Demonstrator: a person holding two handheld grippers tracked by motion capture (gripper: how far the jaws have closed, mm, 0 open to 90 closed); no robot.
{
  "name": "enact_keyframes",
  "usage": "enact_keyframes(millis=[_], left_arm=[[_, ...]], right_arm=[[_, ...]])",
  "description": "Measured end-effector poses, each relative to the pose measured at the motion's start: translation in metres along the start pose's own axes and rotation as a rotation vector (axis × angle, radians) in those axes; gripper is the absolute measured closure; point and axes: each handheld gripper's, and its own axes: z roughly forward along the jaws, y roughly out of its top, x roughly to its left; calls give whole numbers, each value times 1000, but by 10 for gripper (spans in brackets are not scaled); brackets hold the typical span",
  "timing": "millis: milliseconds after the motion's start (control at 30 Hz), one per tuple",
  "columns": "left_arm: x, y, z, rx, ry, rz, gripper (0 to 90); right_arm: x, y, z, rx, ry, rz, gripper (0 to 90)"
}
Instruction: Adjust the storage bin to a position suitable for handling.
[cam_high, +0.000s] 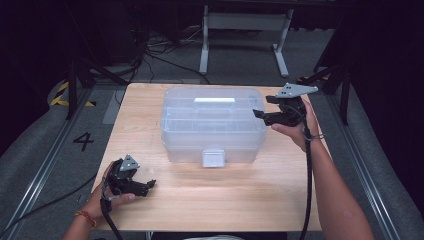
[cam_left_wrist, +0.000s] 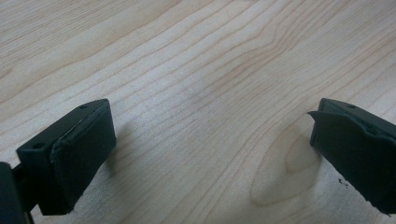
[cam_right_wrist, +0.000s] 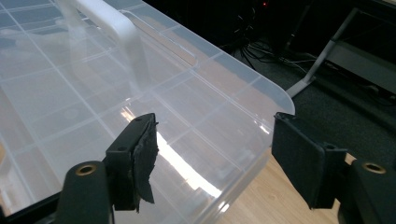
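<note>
- We take the clear plastic box (cam_high: 212, 125) as our landmark; it sits on the wooden table (cam_high: 225, 195) at the middle of the far half, lid down, with its white latch (cam_high: 213, 157) facing us at the front.
- Left of the box and well toward our edge, our left gripper (cam_high: 149, 184) rests low over bare wood, well apart from the box. In the left gripper view its jaws stand wide apart with only table grain between them.
- On top of the box, the white handle (cam_right_wrist: 109, 21) lies along the lid's middle. We judge it the sound place to lift from, since it is made for carrying.
- The box looks light and seems empty, with the divider grid showing through the lid. We expect thin, fairly stiff walls that flex under a hard squeeze, and a glossy surface that is likely slippery for the pads.
- At the box's right end, our right gripper (cam_high: 260, 115) hangs at the lid's near right corner. Its jaws are apart and hold nothing, one over the lid, the other past the rim (cam_right_wrist: 280, 100).
- A rim or corner pinch may slide off; the latch would suit opening.
</note>
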Motion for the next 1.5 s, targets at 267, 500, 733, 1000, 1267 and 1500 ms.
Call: enact_keyframes(millis=[267,500,733,1000,1267,1500], left_arm=[[2,1,0,0,-14,20,10],[6,-1,-3,-25,-17,11,129],[7,0,-3,-21,-25,22,141],[7,0,-3,-20,-31,30,151],[7,0,-3,-20,-38,25,151],[7,0,-3,-19,-38,25,150]], right_arm=[[6,17,14,5,24,-25,384],[11,26,28,27,48,-43,418],[16,30,42,58,45,-60,454],[16,34,38,60,67,-65,489],[23,37,34,67,89,-98,479],[32,46,40,85,101,-135,497]])
